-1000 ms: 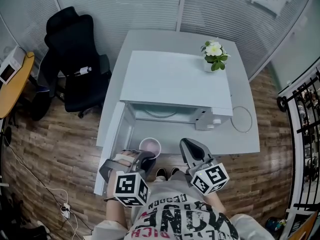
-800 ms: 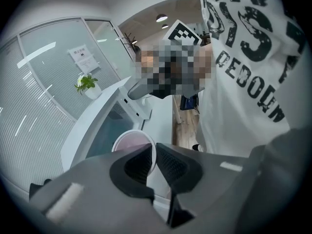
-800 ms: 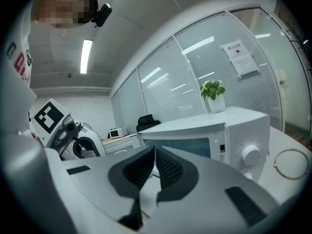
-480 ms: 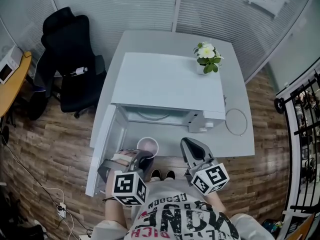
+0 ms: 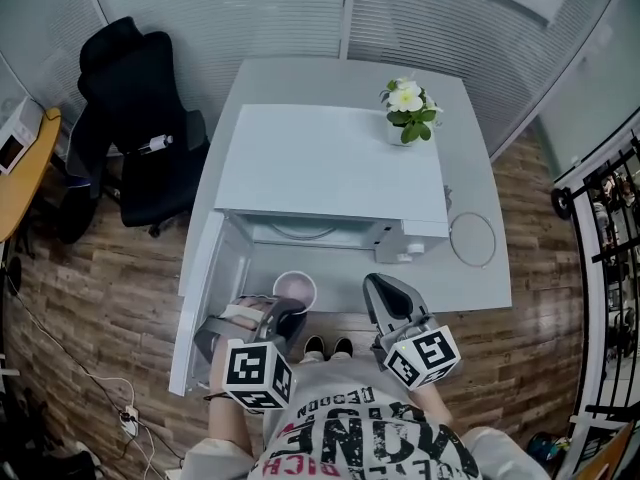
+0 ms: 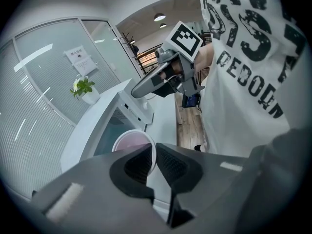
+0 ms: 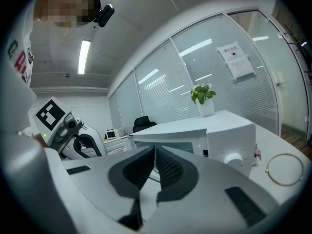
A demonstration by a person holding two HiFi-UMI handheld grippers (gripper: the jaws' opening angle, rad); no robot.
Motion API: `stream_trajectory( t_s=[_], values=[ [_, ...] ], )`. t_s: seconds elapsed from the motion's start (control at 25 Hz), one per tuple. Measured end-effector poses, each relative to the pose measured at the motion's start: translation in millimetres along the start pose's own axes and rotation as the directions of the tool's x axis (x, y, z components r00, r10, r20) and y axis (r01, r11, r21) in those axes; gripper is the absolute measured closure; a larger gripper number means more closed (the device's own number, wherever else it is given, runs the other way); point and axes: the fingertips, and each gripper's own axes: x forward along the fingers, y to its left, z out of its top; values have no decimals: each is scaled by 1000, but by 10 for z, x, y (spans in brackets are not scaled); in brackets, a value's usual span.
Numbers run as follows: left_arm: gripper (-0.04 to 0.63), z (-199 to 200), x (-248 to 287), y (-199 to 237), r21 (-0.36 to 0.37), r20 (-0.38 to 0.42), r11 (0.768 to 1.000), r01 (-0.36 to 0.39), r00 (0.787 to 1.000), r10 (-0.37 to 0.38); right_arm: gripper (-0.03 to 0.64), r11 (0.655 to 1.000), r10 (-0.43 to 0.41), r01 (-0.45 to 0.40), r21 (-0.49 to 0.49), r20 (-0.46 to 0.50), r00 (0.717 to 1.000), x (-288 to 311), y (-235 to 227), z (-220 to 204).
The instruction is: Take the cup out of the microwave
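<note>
My left gripper point(image 5: 287, 314) pinches the rim of the pink cup point(image 5: 295, 287), just outside the open microwave point(image 5: 330, 163) near the table's point(image 5: 475, 290) front edge. My right gripper point(image 5: 380, 288) is pressed together, empty.

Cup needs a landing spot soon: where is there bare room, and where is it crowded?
Bare: table strip between microwave front and near edge, right of the cup; microwave top left of the plant. Crowded: by the open door, where the left claw grips the cup.
</note>
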Motion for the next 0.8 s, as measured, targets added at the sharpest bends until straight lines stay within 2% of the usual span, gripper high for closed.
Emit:
stream_trajectory(
  t_s=[0.8],
  values=[
    [557, -87, 30, 82, 0, -20, 1000, -17, 1000, 17, 595, 1000, -6, 6, 8, 1, 1000, 53, -59, -38]
  ],
)
